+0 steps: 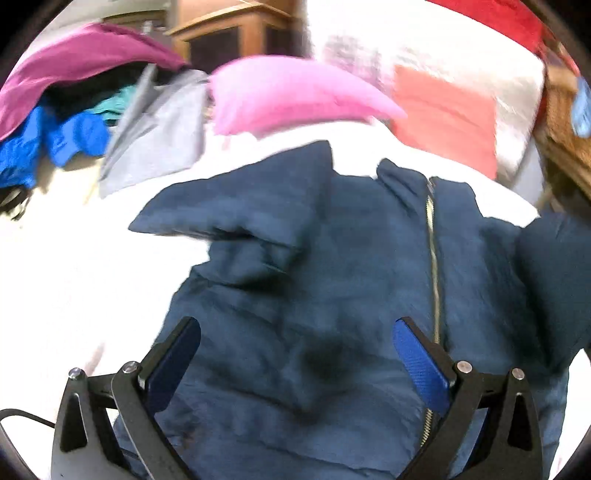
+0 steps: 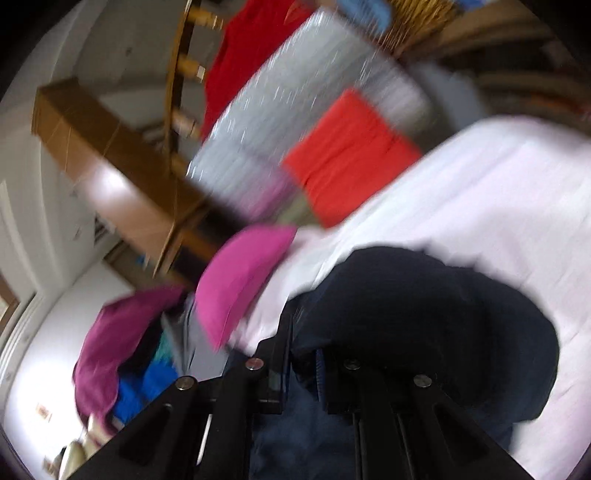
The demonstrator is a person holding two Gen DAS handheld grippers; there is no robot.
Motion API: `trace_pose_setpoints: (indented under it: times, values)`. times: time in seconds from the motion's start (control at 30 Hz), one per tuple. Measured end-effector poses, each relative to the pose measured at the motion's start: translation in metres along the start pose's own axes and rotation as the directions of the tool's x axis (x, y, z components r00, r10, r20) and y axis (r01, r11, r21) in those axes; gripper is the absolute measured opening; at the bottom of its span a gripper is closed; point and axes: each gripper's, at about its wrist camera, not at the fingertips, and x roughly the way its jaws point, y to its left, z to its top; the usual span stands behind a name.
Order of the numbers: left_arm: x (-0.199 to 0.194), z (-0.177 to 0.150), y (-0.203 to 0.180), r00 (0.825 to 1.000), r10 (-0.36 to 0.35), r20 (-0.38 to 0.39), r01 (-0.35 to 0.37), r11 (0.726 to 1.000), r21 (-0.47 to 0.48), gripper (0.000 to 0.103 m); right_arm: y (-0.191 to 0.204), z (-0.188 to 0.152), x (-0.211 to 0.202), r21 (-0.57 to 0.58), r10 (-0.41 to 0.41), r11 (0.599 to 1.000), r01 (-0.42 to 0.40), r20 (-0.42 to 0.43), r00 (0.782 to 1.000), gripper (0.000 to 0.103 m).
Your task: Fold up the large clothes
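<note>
A navy zip-up jacket [image 1: 332, 258] lies spread on the white bed sheet [image 1: 74, 258], zipper running up its right half and one sleeve folded across at the left. My left gripper [image 1: 295, 325] hovers over the jacket's lower part, open, with nothing between its blue pads [image 1: 417, 362]. In the blurred, tilted right wrist view, my right gripper [image 2: 303, 343] is shut on a bunched part of the navy jacket [image 2: 424, 332], which drapes dark over and around the fingers above the sheet [image 2: 480, 192].
A pink pillow [image 1: 288, 96] lies beyond the jacket. A pile of clothes [image 1: 74, 110] in magenta, blue and teal, with a grey garment [image 1: 159, 140], sits at the far left. A coral folded cloth [image 1: 443, 118] rests at the back right. A wooden cabinet [image 1: 229, 33] stands behind.
</note>
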Motion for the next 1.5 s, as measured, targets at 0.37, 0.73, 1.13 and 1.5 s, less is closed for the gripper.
trace_pose_setpoints:
  times: [0.37, 0.73, 1.13, 1.5]
  values:
    - [-0.001, -0.010, -0.002, 0.998, -0.061, 0.011, 0.061, 0.997, -0.045, 0.103, -0.022, -0.063, -0.002, 0.136, 0.041, 0.991, -0.014, -0.199, 0.979, 0.079]
    - [-0.040, -0.028, -0.072, 0.958, -0.266, 0.107, 0.247, 0.955, 0.163, 0.103, -0.143, -0.023, -0.061, 0.524, -0.140, 0.843, 0.125, -0.011, 0.990, 0.067]
    - [-0.040, -0.038, -0.156, 0.958, -0.256, 0.129, 0.198, 0.916, 0.348, 0.103, -0.130, -0.009, -0.015, 0.510, 0.113, 0.853, -0.108, 0.021, 0.993, 0.056]
    - [-0.034, -0.048, -0.164, 0.951, -0.210, 0.226, 0.105, 0.910, 0.401, 0.103, -0.095, -0.010, -0.006, 0.405, 0.305, 0.864, -0.298, 0.048, 0.951, 0.056]
